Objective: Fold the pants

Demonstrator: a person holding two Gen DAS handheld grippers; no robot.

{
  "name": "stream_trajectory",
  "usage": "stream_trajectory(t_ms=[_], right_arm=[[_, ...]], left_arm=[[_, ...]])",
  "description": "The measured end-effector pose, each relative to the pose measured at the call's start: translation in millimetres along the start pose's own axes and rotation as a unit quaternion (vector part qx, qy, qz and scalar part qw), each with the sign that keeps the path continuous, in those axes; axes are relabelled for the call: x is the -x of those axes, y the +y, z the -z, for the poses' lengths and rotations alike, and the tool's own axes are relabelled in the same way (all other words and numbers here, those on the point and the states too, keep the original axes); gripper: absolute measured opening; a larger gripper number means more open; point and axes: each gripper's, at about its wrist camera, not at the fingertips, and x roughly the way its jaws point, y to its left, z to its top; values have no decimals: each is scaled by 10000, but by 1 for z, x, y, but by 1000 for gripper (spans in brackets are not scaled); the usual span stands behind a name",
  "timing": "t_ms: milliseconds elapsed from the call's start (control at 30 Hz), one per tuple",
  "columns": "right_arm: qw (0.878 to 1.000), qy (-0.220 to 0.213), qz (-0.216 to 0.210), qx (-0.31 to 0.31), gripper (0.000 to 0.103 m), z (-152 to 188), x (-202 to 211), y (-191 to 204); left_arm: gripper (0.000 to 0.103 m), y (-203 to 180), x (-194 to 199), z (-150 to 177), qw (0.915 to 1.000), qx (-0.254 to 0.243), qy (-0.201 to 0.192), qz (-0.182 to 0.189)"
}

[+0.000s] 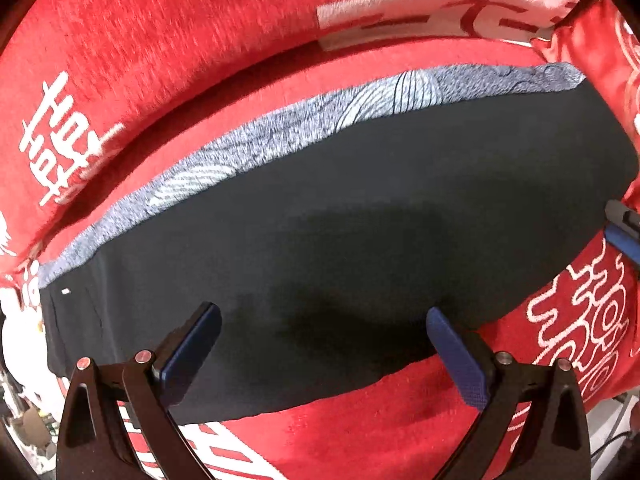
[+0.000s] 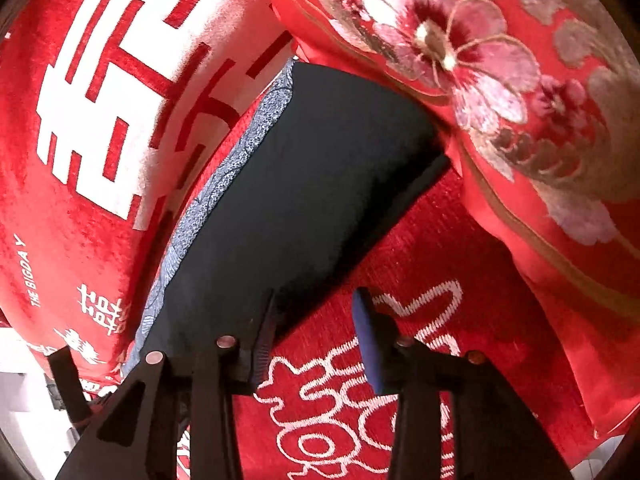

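Dark navy pants [image 1: 360, 208] lie flat and folded into a long band on a red blanket [image 1: 352, 432]. A blue-grey patterned cloth [image 1: 256, 140] shows along their far edge. My left gripper [image 1: 324, 324] is open and empty, hovering over the near edge of the pants. In the right wrist view the pants [image 2: 304, 184] run away from me, with the patterned strip [image 2: 224, 168] on their left. My right gripper [image 2: 316, 320] is open and empty at the pants' near right edge, over the red blanket [image 2: 420, 248]. Its tip shows in the left wrist view [image 1: 624, 232].
A red cushion with white characters [image 1: 120, 60] lies behind the pants and also shows in the right wrist view [image 2: 100, 120]. A red floral embroidered pillow [image 2: 500, 92] lies close along the pants' right end. The blanket's edge and floor show at the lower right [image 1: 616, 432].
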Motion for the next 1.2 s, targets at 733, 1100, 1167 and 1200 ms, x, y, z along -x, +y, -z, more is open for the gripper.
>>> stream_trajectory(t_ms=[733,1100,1167,1200], right_arm=[[9957,-497,-772,-132,46,-2,-4,-14],[9938,-743,-824,12,47,-17,-23,-2],[9953,-638,-722,-85,36,-21,-24,1],[9963,-621,-583,-112,21,-22,-22,3]], left_arm=[[103,9,-14,4,9999,118,81,56],[103,4,-19,5,10000,4,13,18],[103,3,-15,5,10000,-30,-24,22],[99,5,-10,4,9999,4,-97,67]])
